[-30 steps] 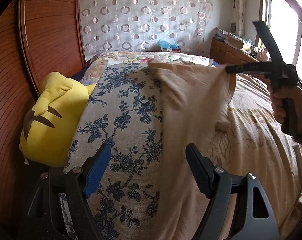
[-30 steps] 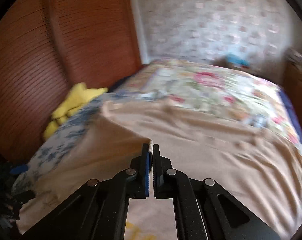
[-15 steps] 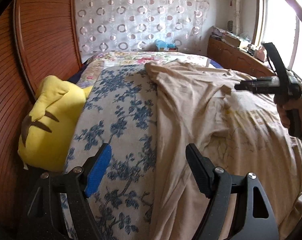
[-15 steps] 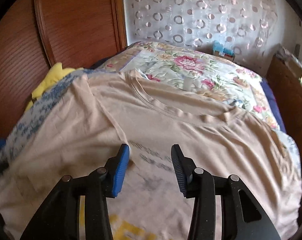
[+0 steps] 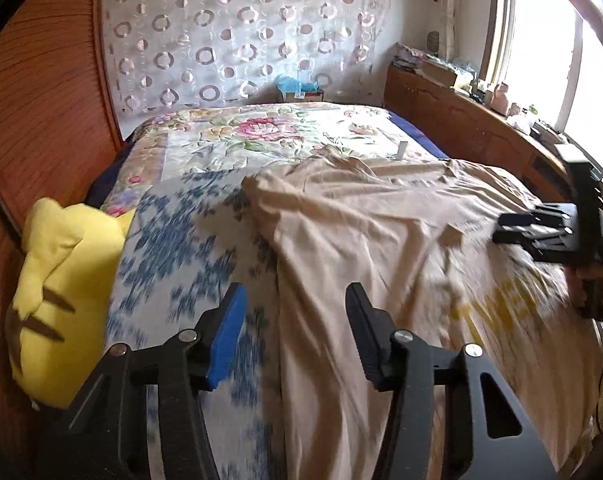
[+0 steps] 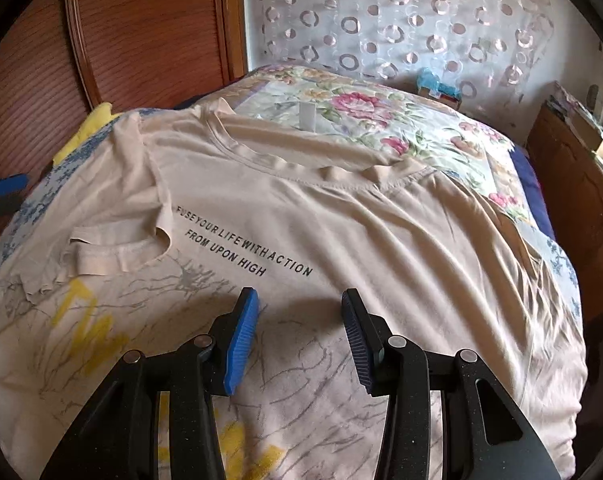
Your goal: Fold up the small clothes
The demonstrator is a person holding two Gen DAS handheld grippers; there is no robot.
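A beige T-shirt with black lettering and yellow print lies spread on the bed, front up, collar toward the far side. Its left sleeve is folded in over the chest. The shirt also shows in the left wrist view. My right gripper is open and empty, just above the shirt's printed front. It appears at the right of the left wrist view. My left gripper is open and empty above the shirt's left edge.
The shirt lies on a blue-flowered cloth over a floral quilt. A yellow plush pillow sits at the left by the wooden headboard. A wooden cabinet with clutter stands under the window at the right.
My right gripper let go of the sleeve after carrying it over the shirt's front, opened, and drew back. The sleeve now lies folded inward. My left gripper stayed open.
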